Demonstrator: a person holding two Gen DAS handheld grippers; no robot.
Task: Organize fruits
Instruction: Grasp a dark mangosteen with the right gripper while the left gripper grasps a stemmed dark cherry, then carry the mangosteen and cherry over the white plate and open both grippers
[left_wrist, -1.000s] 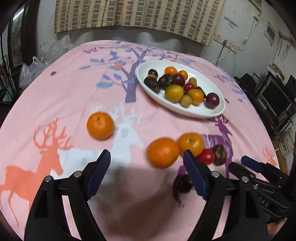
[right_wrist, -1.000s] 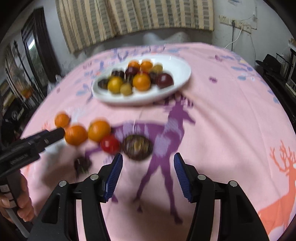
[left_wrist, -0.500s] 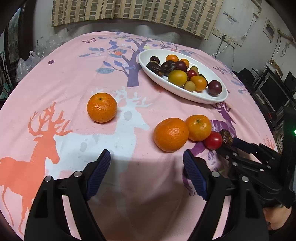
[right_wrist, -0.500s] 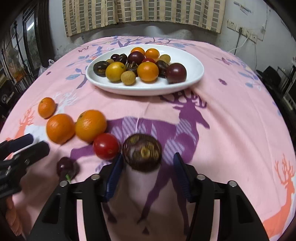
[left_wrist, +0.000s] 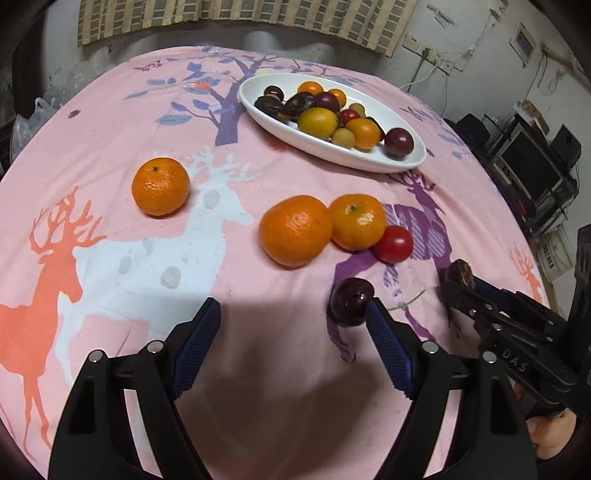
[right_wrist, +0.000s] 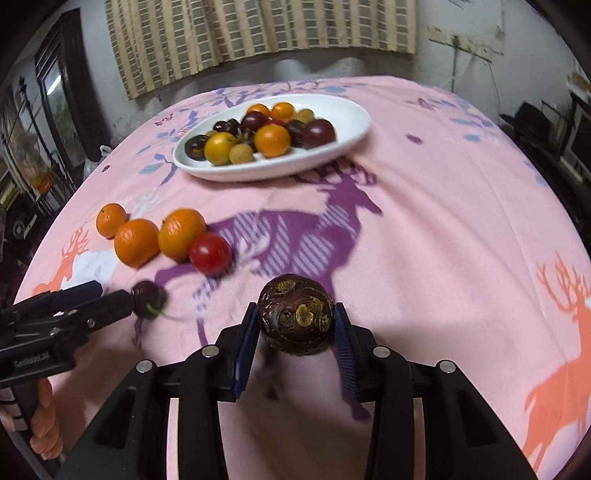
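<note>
**A:** How far along is the sorting?

**B:** Partway, I'd judge. The white oval dish (right_wrist: 343, 110) at the far side of the desk (right_wrist: 443, 206) already carries a heap of small fruit: orange, yellow and dark purple. Loose on the pink deer cloth lie three mandarins, a red tomato (left_wrist: 393, 243) and a dark cherry (left_wrist: 351, 301).

**A:** And the claws?

**B:** The right claw (right_wrist: 295, 325) is clamped on a dark brown round fruit (right_wrist: 295, 314), one pad on each side, above the cloth near the front edge and well apart from the dish. The left claw (left_wrist: 291, 332) stands wide apart with nothing between its pads; the cherry sits just beside its right fingertip (left_wrist: 384, 332).

**A:** So what's left?

**B:** The held fruit has to reach the dish, then the five loose pieces. One mandarin (left_wrist: 160, 186) lies apart to the left; the other two (left_wrist: 295, 230) touch each other, with the tomato against the right one.

**A:** Anything you can't make out?

**B:** What the brown fruit is, for one; its mottled skin could be passion fruit or mangosteen. The far fruits in the dish hide behind the near ones, so there's no clean count. In the left view the right claw's tip is cut by the edge, showing only a sliver of brown.
</note>
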